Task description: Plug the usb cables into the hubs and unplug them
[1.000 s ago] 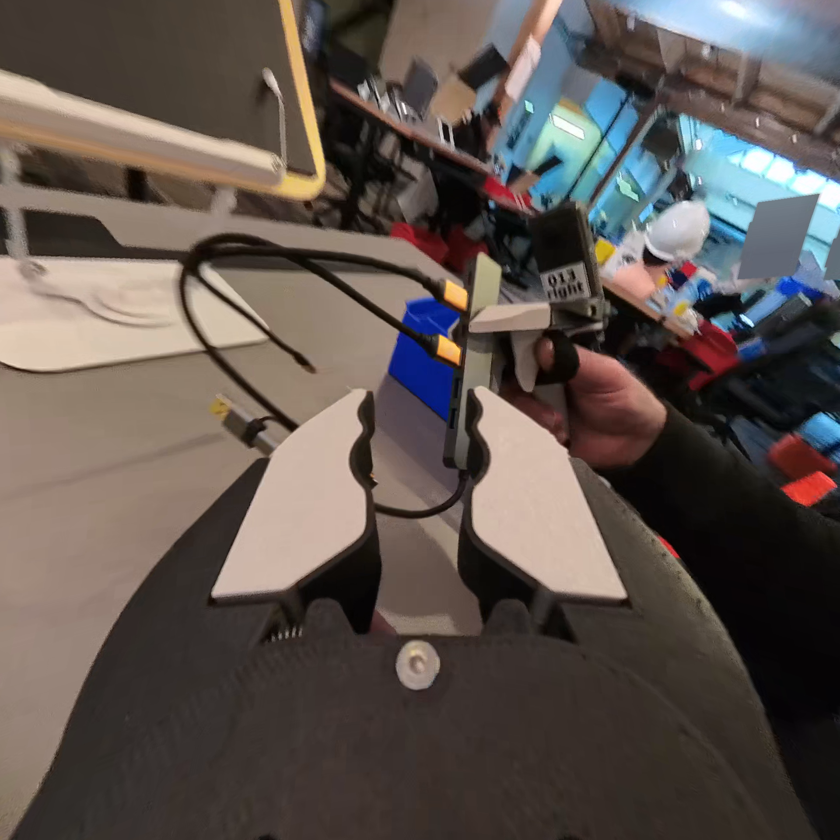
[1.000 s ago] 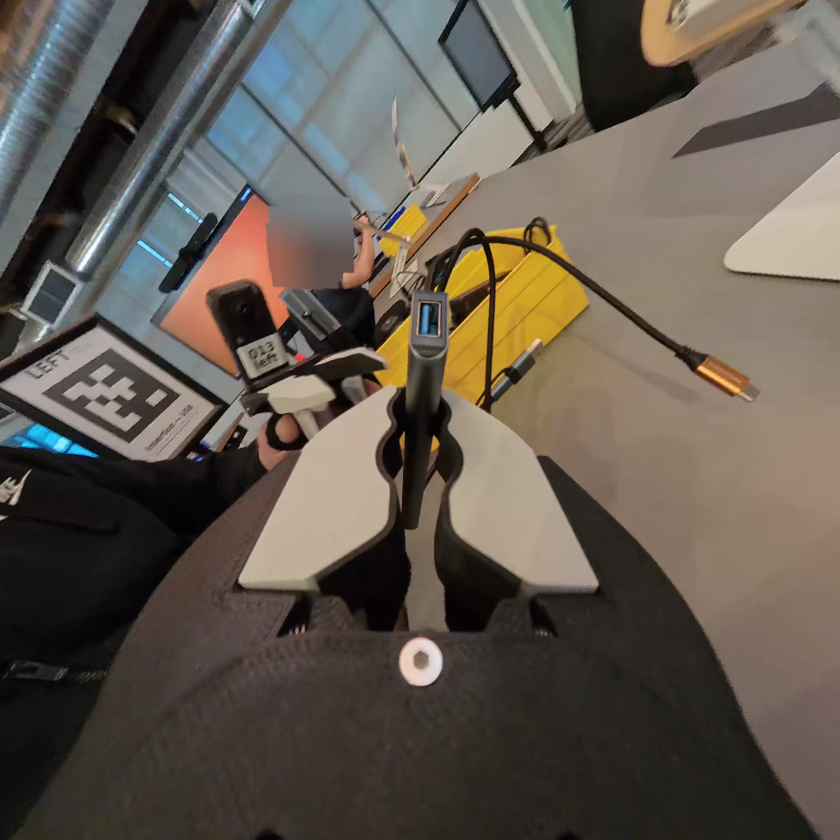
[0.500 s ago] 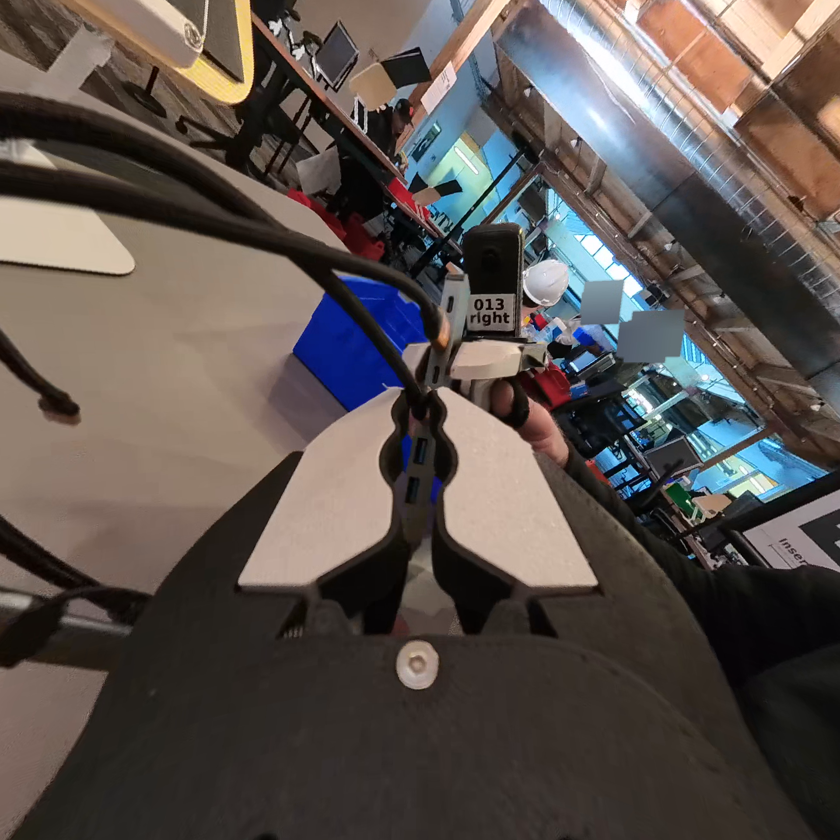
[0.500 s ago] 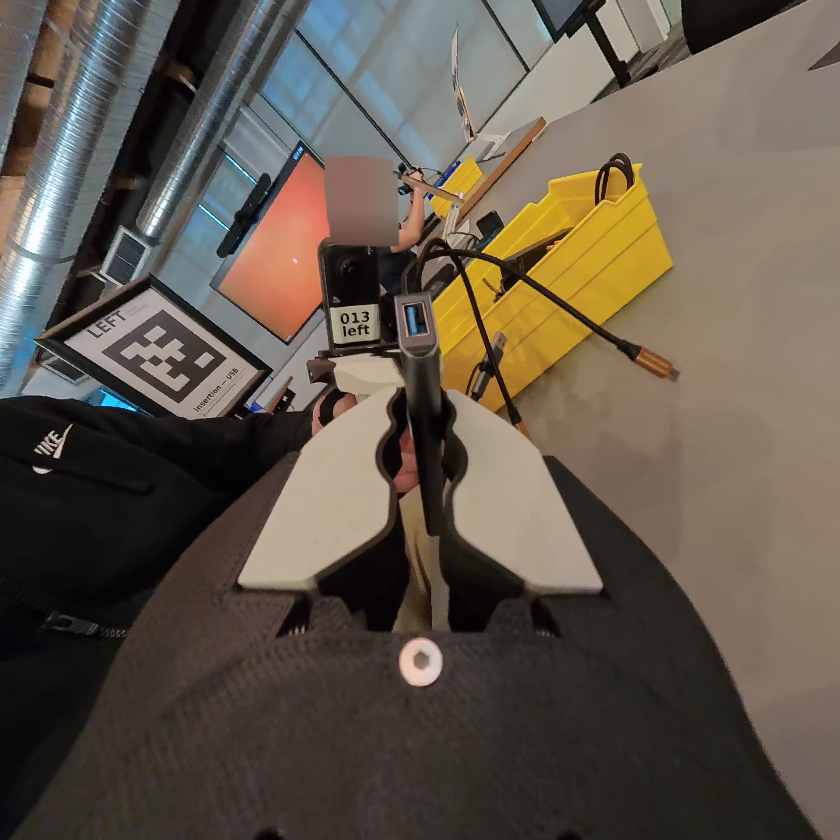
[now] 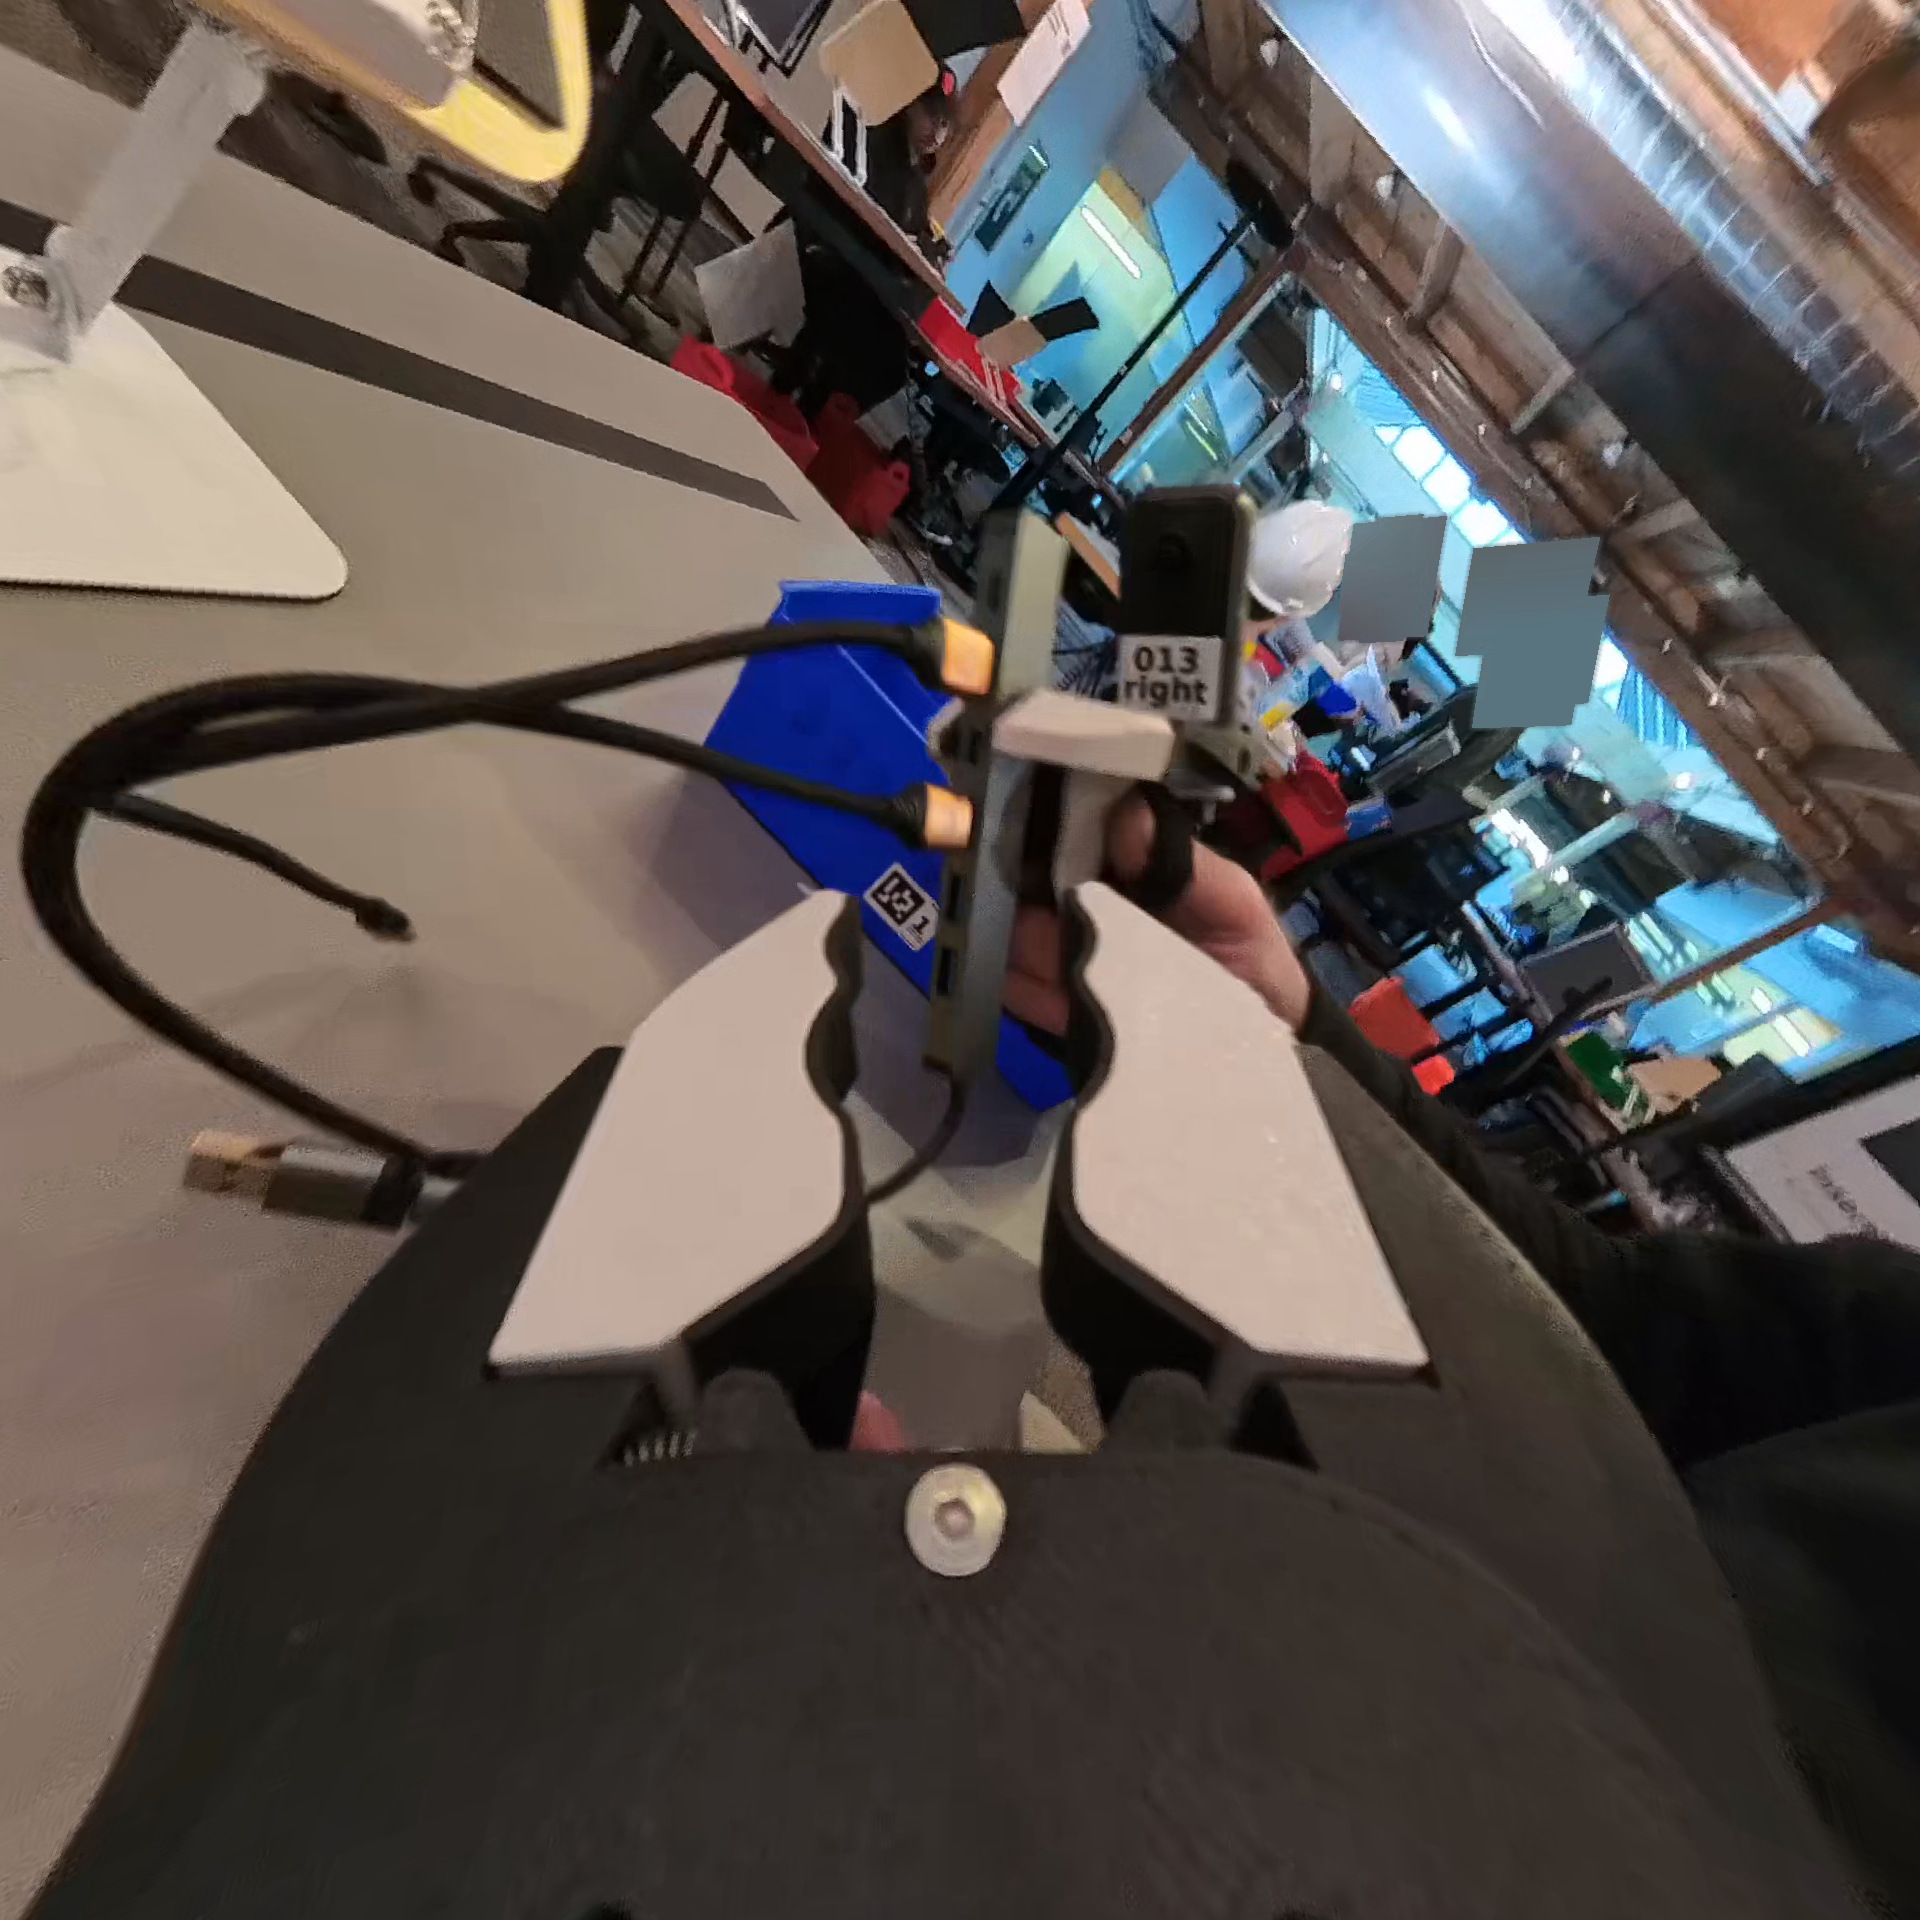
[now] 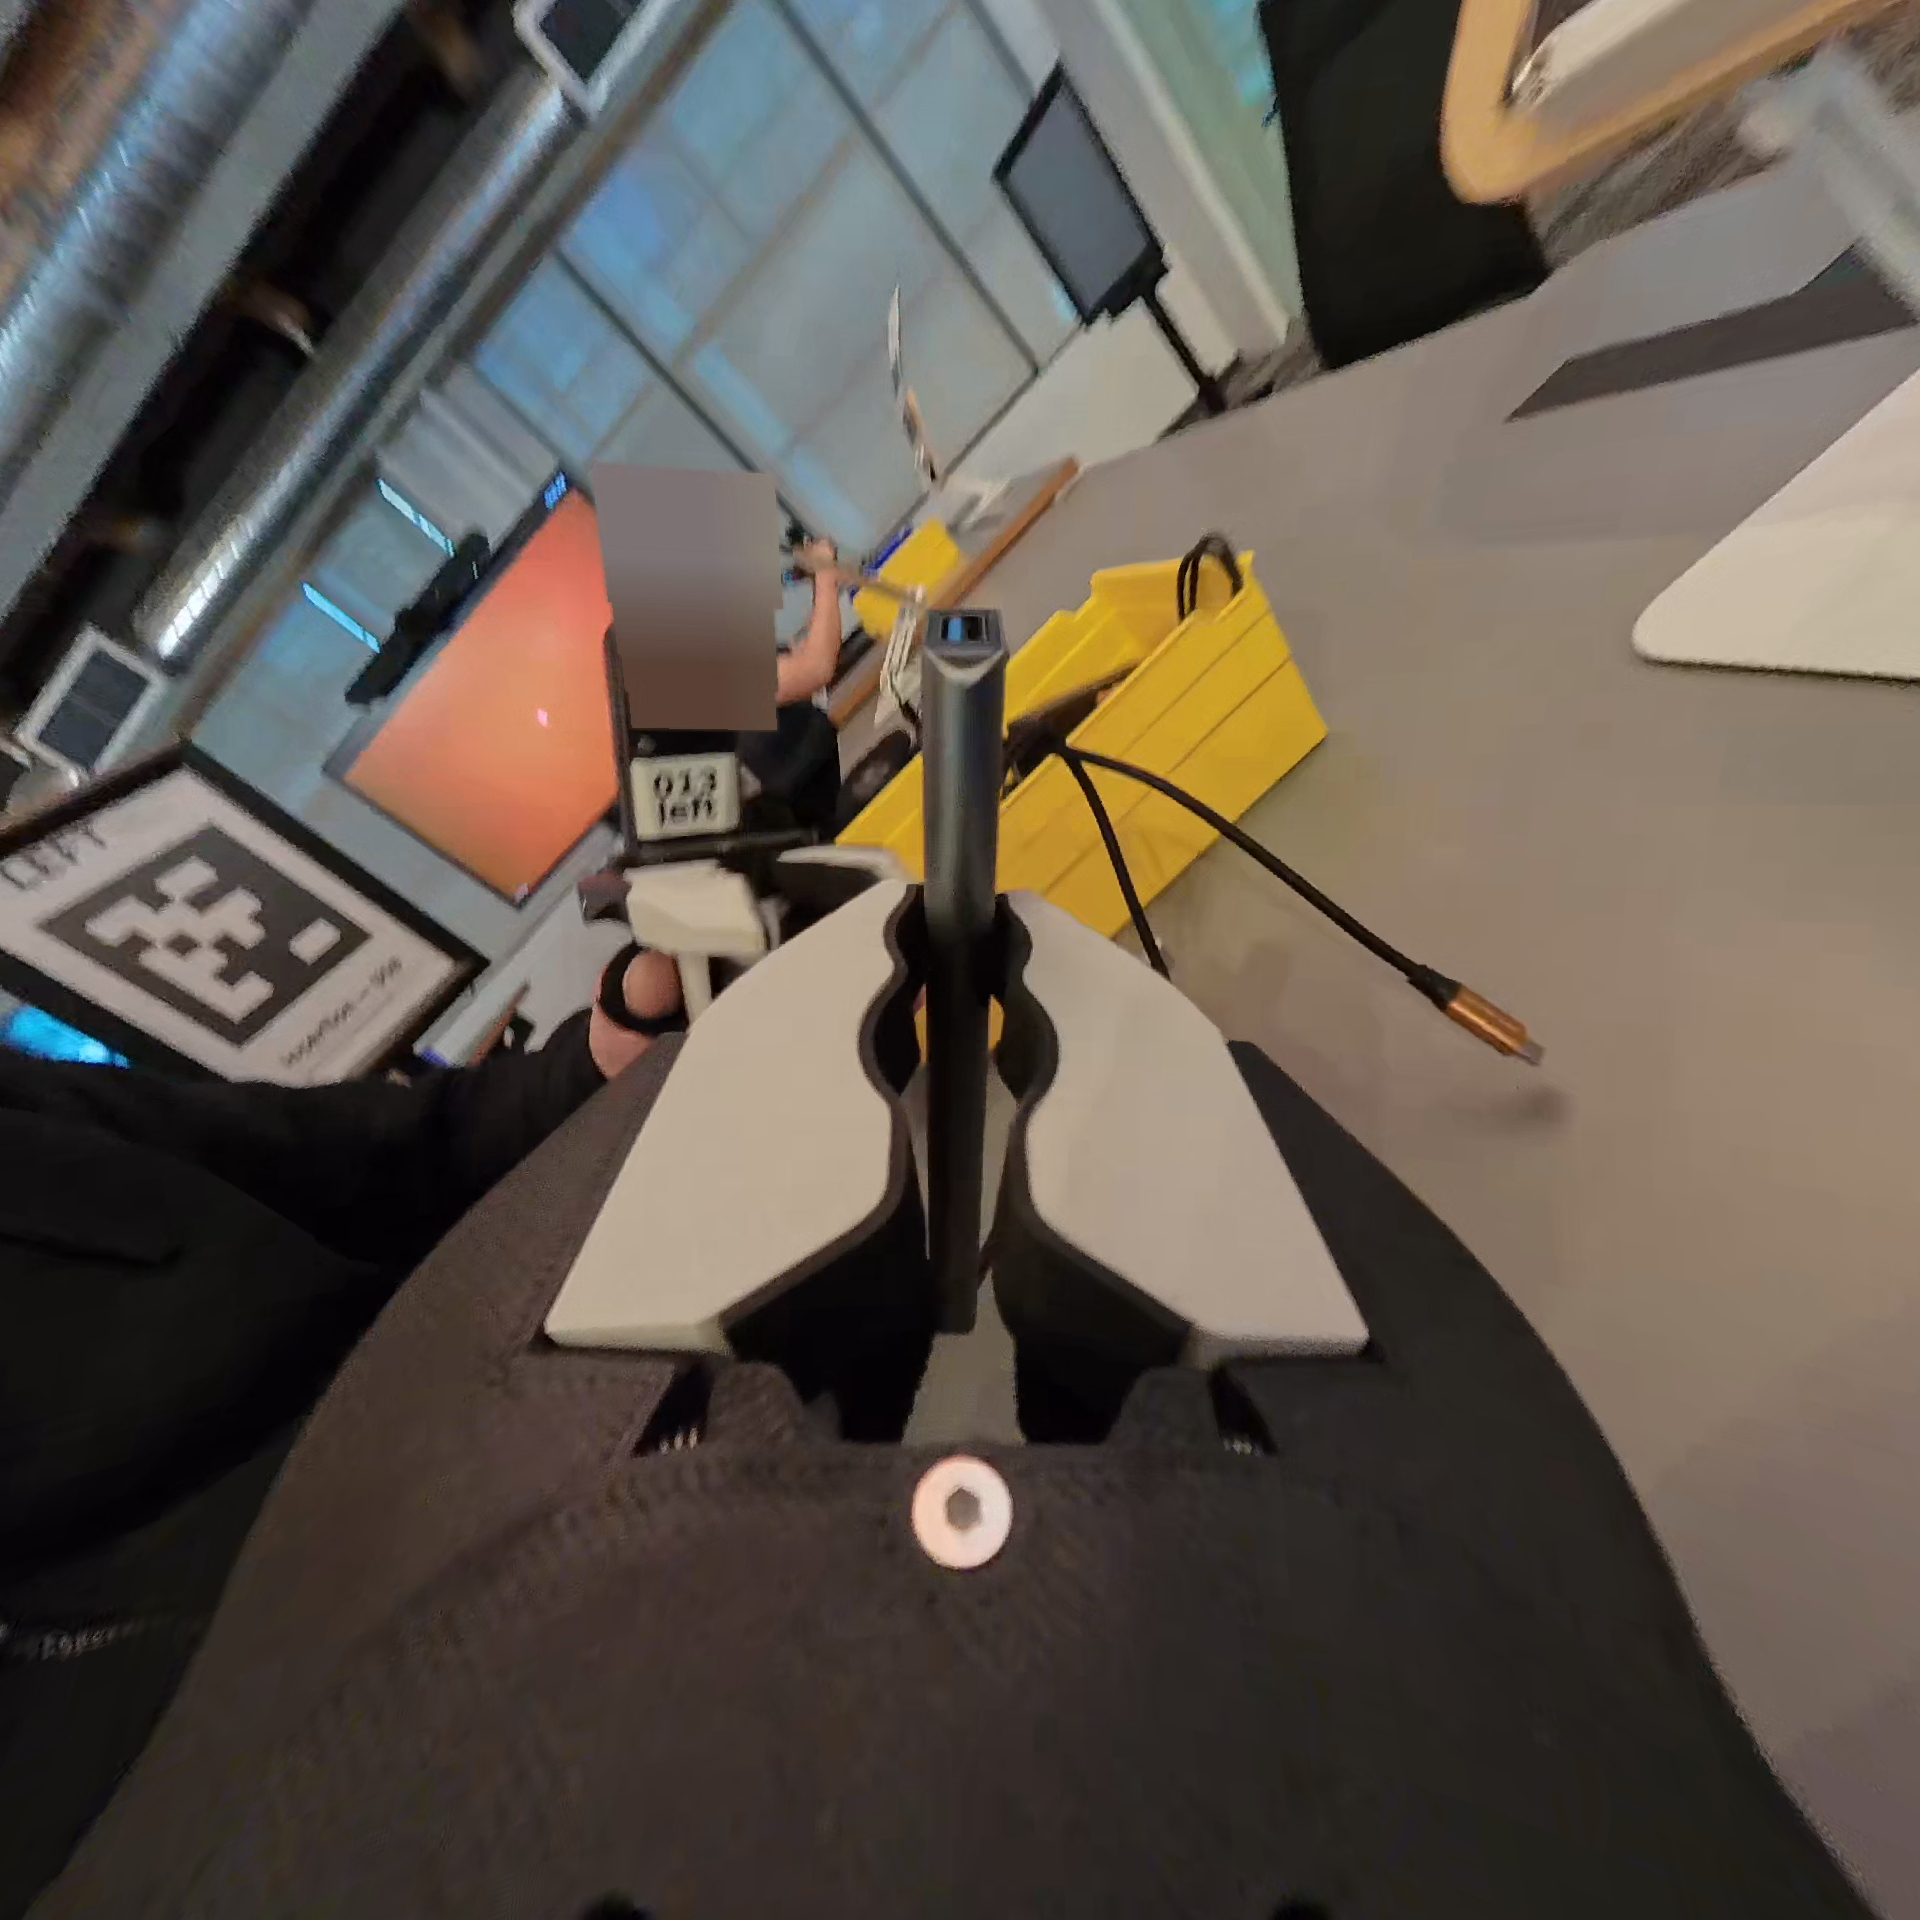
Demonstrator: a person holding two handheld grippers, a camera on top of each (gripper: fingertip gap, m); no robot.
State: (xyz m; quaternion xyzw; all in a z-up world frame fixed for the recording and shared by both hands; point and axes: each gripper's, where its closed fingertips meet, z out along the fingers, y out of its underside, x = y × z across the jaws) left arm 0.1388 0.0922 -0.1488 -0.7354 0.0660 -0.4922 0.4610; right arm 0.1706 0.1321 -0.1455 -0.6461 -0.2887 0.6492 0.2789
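Observation:
In the right wrist view my right gripper (image 6: 956, 906) is shut on a slim grey USB hub (image 6: 961, 790), held upright with a blue port at its top end. In the left wrist view the same hub (image 5: 1023, 623) carries two black cables with orange plugs, the upper (image 5: 964, 661) and the lower (image 5: 948, 817), both seated in its side. My left gripper (image 5: 956, 930) is open and empty, just short of the hub's lower end. The hub's own short cable (image 5: 920, 1153) hangs between my left fingers. The cables' free ends dangle: an orange plug (image 6: 1488, 1029) and a grey plug (image 5: 281, 1179).
A blue bin (image 5: 831, 748) stands on the grey table behind the hub. A yellow bin (image 6: 1174, 717) with cables sits farther along the table. A white stand base (image 5: 135, 499) lies at the far left, also in the right wrist view (image 6: 1818, 582). A gloved hand (image 5: 1195, 914) holds the right gripper. Tip to tip, the grippers are about 6 centimetres apart. About 30 centimetres separates my right fingertips from the white stand base (image 5: 135, 499).
Half a second ago my left gripper was closed around the hub at the lower plug. Now it is open and drawn back. Both orange plugs stay in the hub.

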